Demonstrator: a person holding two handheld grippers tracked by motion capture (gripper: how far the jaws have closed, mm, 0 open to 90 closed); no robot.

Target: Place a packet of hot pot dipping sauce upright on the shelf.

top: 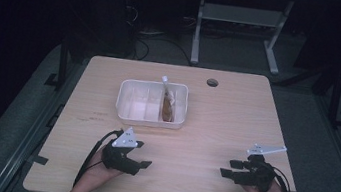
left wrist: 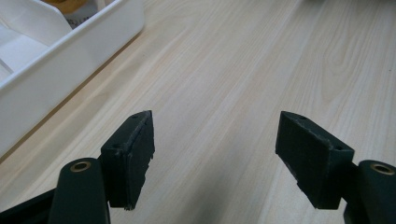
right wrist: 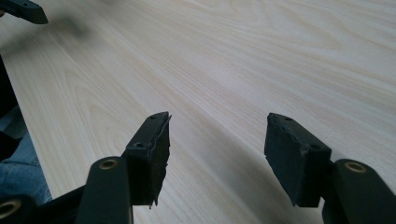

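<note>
A white divided tray (top: 130, 101) sits at the middle of the wooden table (top: 226, 119). In its right compartment lies a brownish bottle-like item (top: 167, 107) with a white top. My left gripper (top: 144, 154) rests near the front edge, below the tray, pointing right. In the left gripper view this gripper (left wrist: 215, 121) is open over bare wood, with the tray wall (left wrist: 60, 65) at upper left. My right gripper (top: 229, 168) is at the front right, pointing left. The right gripper view shows it (right wrist: 218, 120) open with nothing between the jaws.
A round cable hole (top: 212, 82) lies near the table's far edge. The table's front edge (right wrist: 28, 121) runs close by on the left of the right gripper view, with the left gripper's jaw tip (right wrist: 25, 11) at the top corner. A metal stand (top: 238, 30) is on the floor behind.
</note>
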